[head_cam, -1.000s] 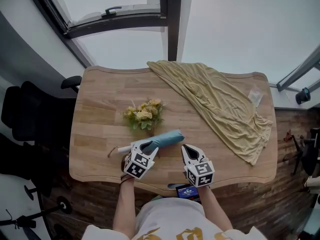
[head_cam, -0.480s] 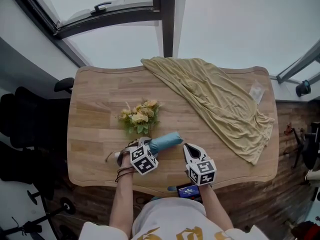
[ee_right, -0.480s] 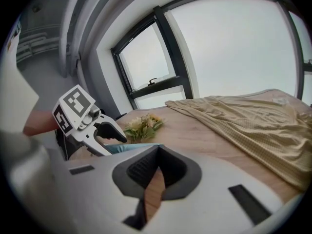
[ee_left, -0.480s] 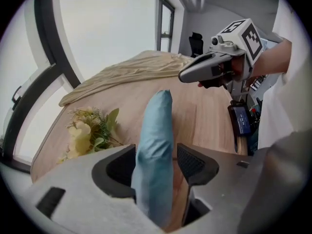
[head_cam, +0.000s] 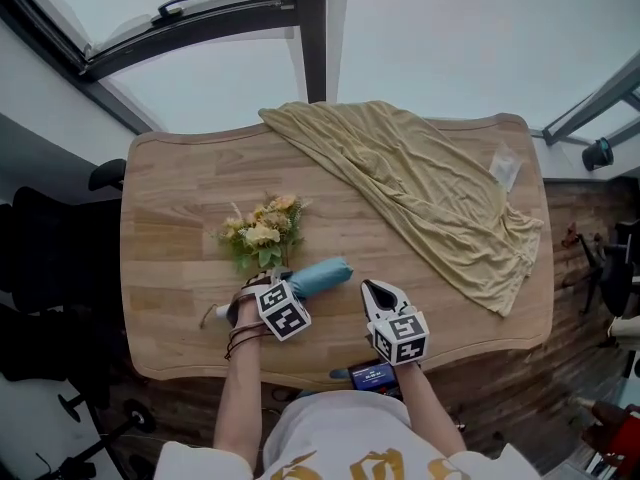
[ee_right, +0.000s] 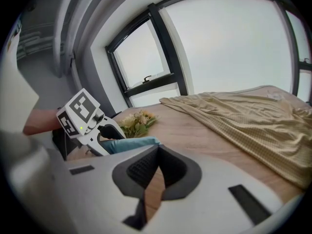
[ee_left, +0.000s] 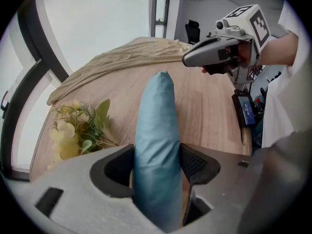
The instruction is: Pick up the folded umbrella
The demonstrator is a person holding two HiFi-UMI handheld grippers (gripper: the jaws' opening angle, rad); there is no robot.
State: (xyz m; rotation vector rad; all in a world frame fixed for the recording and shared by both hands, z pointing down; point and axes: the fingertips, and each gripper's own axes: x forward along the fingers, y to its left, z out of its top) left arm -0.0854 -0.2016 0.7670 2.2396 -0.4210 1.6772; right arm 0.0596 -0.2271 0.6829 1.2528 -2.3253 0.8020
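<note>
Your left gripper points steeply down over the folded umbrella, and its jaws are opening. The blue fabric fills most of the gap between them. It lies against the pad at 9 o'clock in the left gripper view, with a thin gap before the pad at 3 o'clock, so nothing clamps it.

Your right gripper has its jaws drawn together at the tips with nothing between them. Only the wood of the table shows through the slit below. It hangs just above the table at 3 o'clock from the umbrella, near it but not touching.

In the head view the umbrella sits toward 6 o'clock on the table. Its light handle points to 8 o'clock and its blue end to 2 o'clock. The flowers lie just beside it at 11 o'clock. The tan cloth runs from 12 o'clock down to 4 o'clock.

As for writing, the cubes on both grippers carry only black-and-white square markers. A phone at the 6 o'clock edge has a lit blue screen whose text is too small to read. The same goes for the small clear packet at 2 o'clock.
</note>
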